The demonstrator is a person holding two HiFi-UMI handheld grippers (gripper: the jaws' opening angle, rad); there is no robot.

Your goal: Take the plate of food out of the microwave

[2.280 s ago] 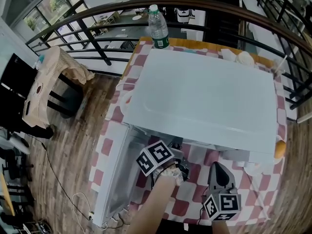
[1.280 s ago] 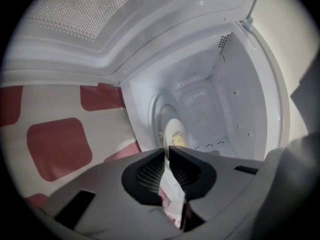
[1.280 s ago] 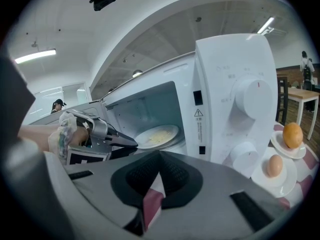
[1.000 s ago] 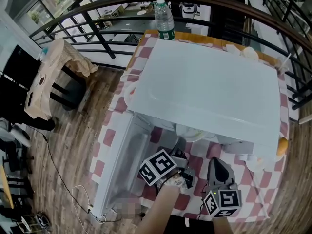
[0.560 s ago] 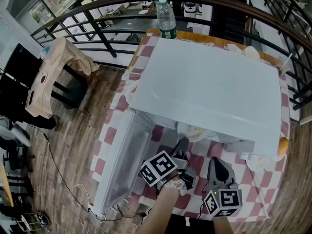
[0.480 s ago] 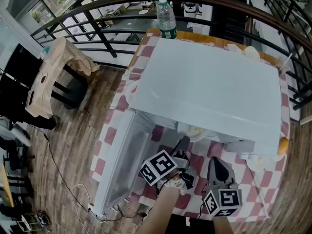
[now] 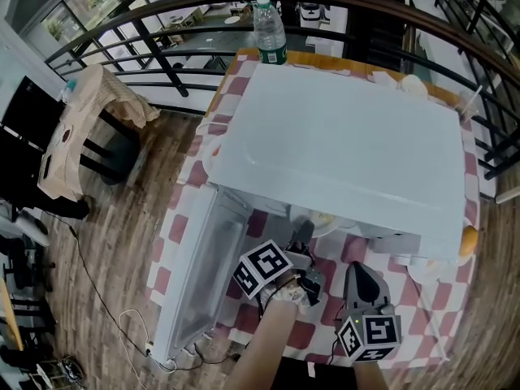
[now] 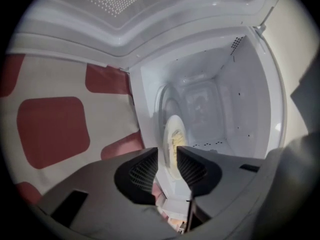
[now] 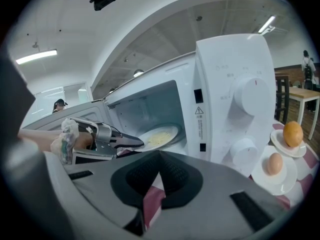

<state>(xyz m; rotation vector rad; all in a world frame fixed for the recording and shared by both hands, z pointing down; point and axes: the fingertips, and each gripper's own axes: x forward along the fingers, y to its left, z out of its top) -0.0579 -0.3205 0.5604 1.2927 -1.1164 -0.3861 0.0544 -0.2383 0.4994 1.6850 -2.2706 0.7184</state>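
In front of the microwave (image 7: 349, 153), nearest the person, the right gripper (image 9: 160, 159) hangs low over the checked tablecloth (image 8: 55, 129). Its jaws are together with nothing between them, and it sits just right of the open cavity, below the control knobs.

Left of it, the left gripper (image 8: 167, 156) points straight into the microwave's mouth. Its jaws are opening, wide apart now. The near rim of the plate of food (image 9: 159, 136) lies in the gap between them, but the pads are not pressing on it, so there is no grip.

The microwave door (image 7: 199, 275) is swung fully open to the left. The plate sits at the front of the cavity floor with yellowish food on it, and its rim just shows past the microwave's top edge in the head view.

To the right of the microwave, an egg (image 9: 273, 164) and an orange (image 9: 293, 133) sit on small white dishes, untouched. Behind the microwave, a water bottle (image 7: 266, 31) stands at the far table edge.

Progress, as a judgement:
- Done: the door is open and the left gripper has reached the plate rim.
- Not done: the plate is still inside and unheld.
- Left to do: close the left jaws on the rim, slide the plate out level, and set it on the tablecloth in front of the microwave.
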